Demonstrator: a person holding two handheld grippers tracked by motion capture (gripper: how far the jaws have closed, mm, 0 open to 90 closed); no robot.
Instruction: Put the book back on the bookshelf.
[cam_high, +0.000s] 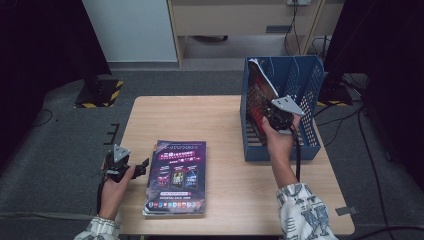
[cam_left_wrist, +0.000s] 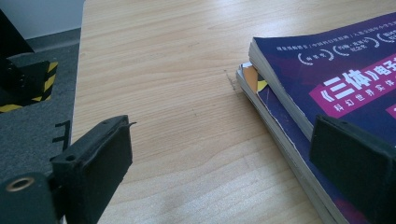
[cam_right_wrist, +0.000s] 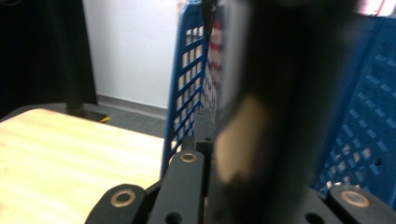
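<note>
Right gripper (cam_high: 271, 118) fingers clenched on a book (cam_high: 260, 90) inside the blue file box (cam_high: 310, 85); left gripper (cam_high: 131, 167) fingers released beside the book stack (cam_high: 176, 175) on the tabletop (cam_high: 220, 125).

The light wooden table (cam_high: 220, 120) carries a stack of books (cam_high: 176, 177) just to the right of the left gripper (cam_high: 131, 169), whose right jaw hangs over the stack's near edge. A blue perforated file box (cam_high: 305, 145) stands on the table's far right part, around the right gripper (cam_high: 272, 117).
</note>
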